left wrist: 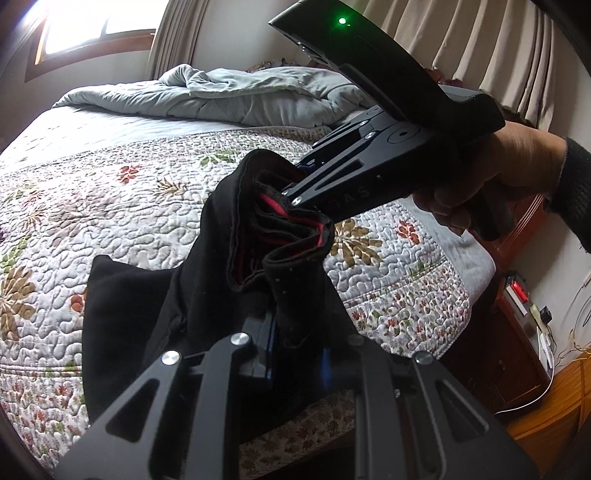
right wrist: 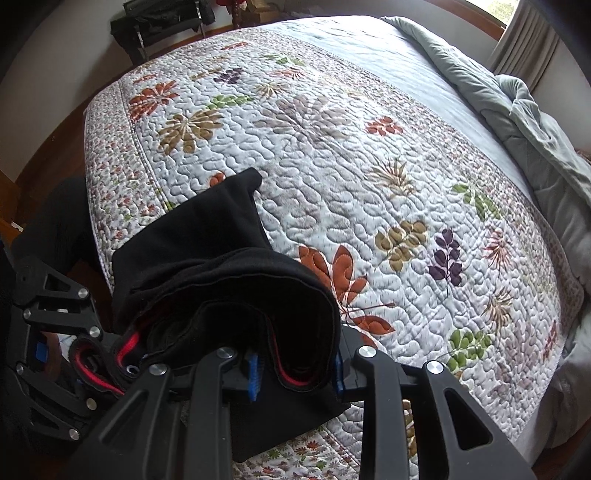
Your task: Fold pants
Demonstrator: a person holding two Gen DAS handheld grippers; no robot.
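Black pants (left wrist: 166, 295) with a red-lined waistband (left wrist: 295, 229) hang bunched between both grippers above the floral quilt (left wrist: 129, 206). My left gripper (left wrist: 295, 332) is at the bottom of its own view, its fingertips buried in the black cloth. In the right wrist view the left gripper (right wrist: 110, 354) bites the red-edged waistband at the lower left. My right gripper (right wrist: 295, 373) is shut on a thick fold of waistband between its blue pads (right wrist: 253, 376). A hand (left wrist: 517, 173) holds the right gripper (left wrist: 295, 188) at the waistband's top. A pant leg (right wrist: 207, 236) drapes onto the quilt (right wrist: 369, 166) near the bed's edge.
A crumpled grey duvet (left wrist: 240, 92) lies across the head of the bed, also seen as the duvet (right wrist: 535, 129). A wooden nightstand (left wrist: 517, 332) stands beside the bed. A dark chair with clothes (right wrist: 159, 26) sits past the bed's foot. Curtains (left wrist: 461, 44) hang behind.
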